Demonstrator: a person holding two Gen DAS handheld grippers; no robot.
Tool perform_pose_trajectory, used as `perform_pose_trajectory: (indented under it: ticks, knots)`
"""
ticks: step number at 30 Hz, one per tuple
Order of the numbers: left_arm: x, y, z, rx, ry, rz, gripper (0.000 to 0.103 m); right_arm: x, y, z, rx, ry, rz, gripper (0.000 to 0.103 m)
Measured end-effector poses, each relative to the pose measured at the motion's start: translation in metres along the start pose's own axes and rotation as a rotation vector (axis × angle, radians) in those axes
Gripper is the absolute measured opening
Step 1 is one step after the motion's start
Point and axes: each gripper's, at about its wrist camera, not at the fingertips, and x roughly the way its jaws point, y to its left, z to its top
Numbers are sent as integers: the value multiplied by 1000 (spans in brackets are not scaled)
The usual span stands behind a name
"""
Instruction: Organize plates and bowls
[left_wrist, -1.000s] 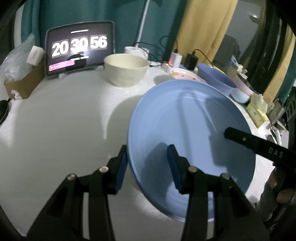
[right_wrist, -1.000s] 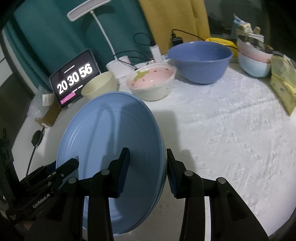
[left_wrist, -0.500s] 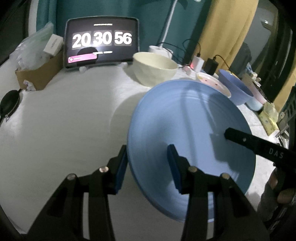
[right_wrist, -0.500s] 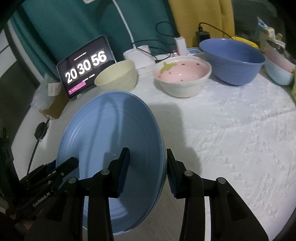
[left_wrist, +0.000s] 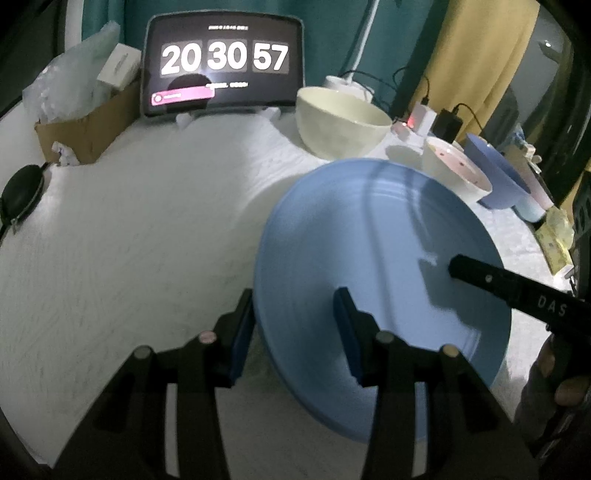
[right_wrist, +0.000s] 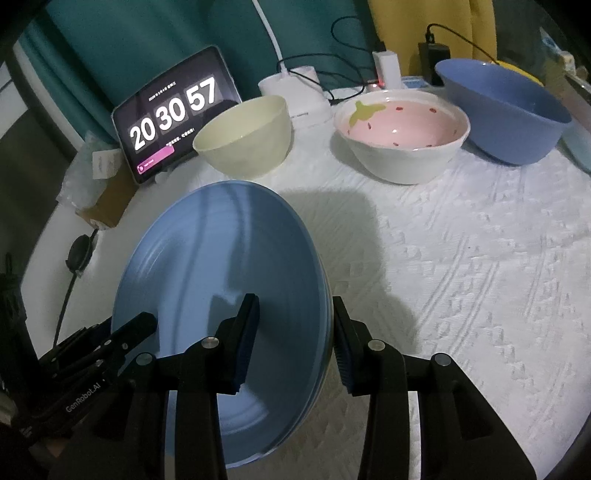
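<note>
Both tools grip one large blue plate (left_wrist: 384, 266) by opposite edges, holding it tilted above the white textured cloth of the desk (left_wrist: 140, 229). In the left wrist view the left tool (left_wrist: 295, 332) straddles the plate's near left rim, one blue pad under the edge and the other pressed on the upper face. In the right wrist view the right tool (right_wrist: 293, 336) clamps the plate's right rim the same way, one pad inside the dish and one outside. Each tool is narrowed onto the rim, neither wide nor fully closed. Each camera also shows a black finger of the opposite tool reaching onto the far side of the plate.

Beyond the plate, along the far side of the desk, stand a cream bowl (right_wrist: 243, 136), a white bowl with a pink inside (right_wrist: 404, 134) and a deeper blue bowl (right_wrist: 506, 110), ranged from left to right and apart from one another. To the left of the cream bowl a tablet clock (right_wrist: 173, 110) leans upright, and a cardboard box (left_wrist: 85, 129) sits at the far left.
</note>
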Motion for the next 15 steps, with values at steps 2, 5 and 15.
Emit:
perform_pose_trajectory:
  ticks: [2,5,15]
  knots:
    - [2,0,0,2,3,1,44,4,0,0,2,7,-2,41]
    - [3,-3,0,14,-2,12,44,9,-4,1,14,19,3,41]
    - [5,-9,1,59,-18,48,46,15,-7,3,-1,10,2,42]
